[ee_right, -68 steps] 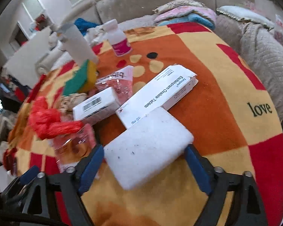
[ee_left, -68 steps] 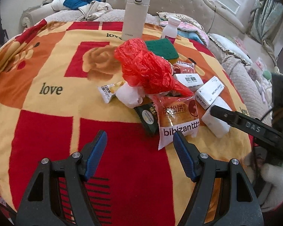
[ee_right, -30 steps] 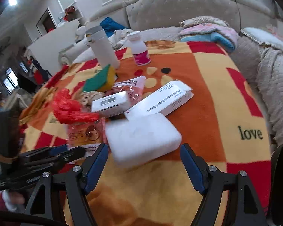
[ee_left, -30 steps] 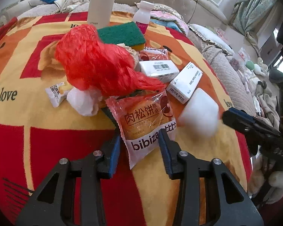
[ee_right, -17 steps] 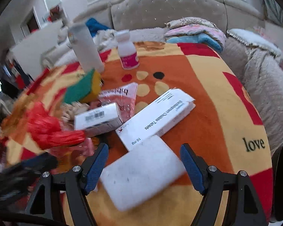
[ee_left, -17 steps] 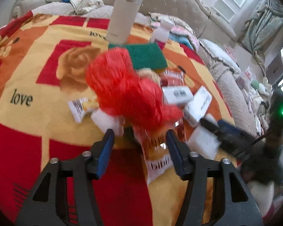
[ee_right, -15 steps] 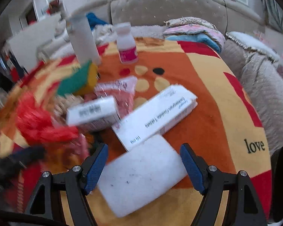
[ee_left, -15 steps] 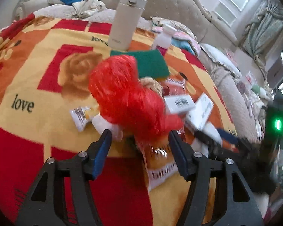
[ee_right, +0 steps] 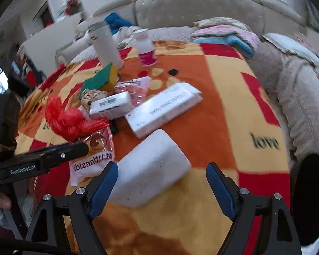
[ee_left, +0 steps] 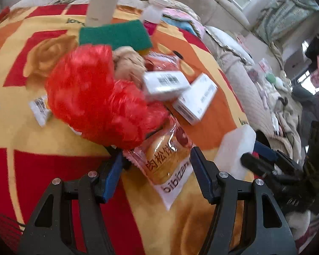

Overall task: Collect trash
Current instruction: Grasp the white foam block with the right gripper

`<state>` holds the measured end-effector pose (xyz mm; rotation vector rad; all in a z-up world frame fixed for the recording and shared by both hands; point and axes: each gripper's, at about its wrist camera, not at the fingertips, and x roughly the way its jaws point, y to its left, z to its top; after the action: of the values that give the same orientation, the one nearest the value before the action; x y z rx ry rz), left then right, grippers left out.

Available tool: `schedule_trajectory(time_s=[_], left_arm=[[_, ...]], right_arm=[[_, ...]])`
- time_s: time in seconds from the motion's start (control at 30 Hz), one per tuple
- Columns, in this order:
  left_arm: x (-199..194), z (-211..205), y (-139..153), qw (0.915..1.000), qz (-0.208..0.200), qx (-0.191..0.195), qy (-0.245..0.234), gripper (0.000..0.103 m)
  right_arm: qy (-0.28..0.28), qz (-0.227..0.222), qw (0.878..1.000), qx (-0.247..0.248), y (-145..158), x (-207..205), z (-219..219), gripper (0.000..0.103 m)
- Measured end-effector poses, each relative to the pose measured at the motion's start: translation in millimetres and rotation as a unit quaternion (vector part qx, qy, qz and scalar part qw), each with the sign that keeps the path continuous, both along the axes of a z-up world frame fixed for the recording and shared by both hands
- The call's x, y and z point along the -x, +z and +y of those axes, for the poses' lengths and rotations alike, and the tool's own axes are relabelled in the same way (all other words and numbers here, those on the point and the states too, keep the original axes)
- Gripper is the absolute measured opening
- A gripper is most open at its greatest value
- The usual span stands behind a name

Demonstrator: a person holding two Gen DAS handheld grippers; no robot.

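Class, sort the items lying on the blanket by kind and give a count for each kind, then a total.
Sponges: 2, green and yellow sponge, white sponge
Cardboard boxes: 2, barcode box, long box
Snack packets: 3
Bottles: 2, flask, pill bottle
Red plastic bag: 1
Crumpled paper: 1
Total: 11

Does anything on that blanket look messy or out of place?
Yes. A crumpled red plastic bag lies heaped over a snack packet and small boxes, jumbled at odd angles; a white foam block lies askew beside them.
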<state>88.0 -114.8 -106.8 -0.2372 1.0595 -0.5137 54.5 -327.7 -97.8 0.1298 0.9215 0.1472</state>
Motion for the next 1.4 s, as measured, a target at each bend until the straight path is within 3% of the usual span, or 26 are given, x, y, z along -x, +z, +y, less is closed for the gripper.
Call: schedule_trajectory(time_s=[0.17, 0.3, 0.4, 0.57, 0.87, 0.97, 1.1, 1.33, 1.4], left_arm=[[11.1, -21.7, 0.0, 0.9989, 0.015, 0.016, -0.042, 0.062], [22.5, -41.7, 0.4, 0.9978, 0.015, 0.014, -0.063, 0.062], [30.3, -53.2, -1.4, 0.996, 0.018, -0.005, -0.087, 0.062], [26.4, -43.5, 3.9, 0.9973, 0.012, -0.002, -0.073, 0.062], [25.0, -20.0, 21.3, 0.9974, -0.039, -0.044, -0.043, 0.063], [28.5, -24.4, 23.8, 0.9964, -0.047, -0.048, -0.052, 0.07], [31.8, -40.7, 24.0, 0.9949, -0.053, -0.042, -0.075, 0.079], [30.1, -93.0, 0.8, 0.9896, -0.04, -0.091, -0.104, 0.079], [30.6, -101.6, -5.4, 0.9876, -0.042, -0.108, -0.106, 0.075]], right_arm=[[-0.044, 0.02, 0.997, -0.056, -3.6, 21.3, -43.4, 0.082], [-0.082, 0.026, 0.996, -0.039, -2.7, 28.2, -58.8, 0.082], [-0.087, 0.027, 0.994, -0.065, -2.8, 33.3, -64.2, 0.082], [-0.079, 0.031, 0.993, -0.078, -7.3, 31.2, -53.6, 0.082], [-0.093, 0.043, 0.993, -0.066, -27.6, 10.5, -17.6, 0.082], [-0.09, 0.038, 0.994, -0.044, -32.9, 9.1, -14.7, 0.077], [-0.064, 0.034, 0.996, -0.047, -24.5, 20.7, -29.4, 0.072], [-0.068, -0.012, 0.996, -0.053, 10.4, 50.0, -57.8, 0.072], [-0.073, -0.022, 0.996, -0.055, 16.7, 55.0, -64.0, 0.072]])
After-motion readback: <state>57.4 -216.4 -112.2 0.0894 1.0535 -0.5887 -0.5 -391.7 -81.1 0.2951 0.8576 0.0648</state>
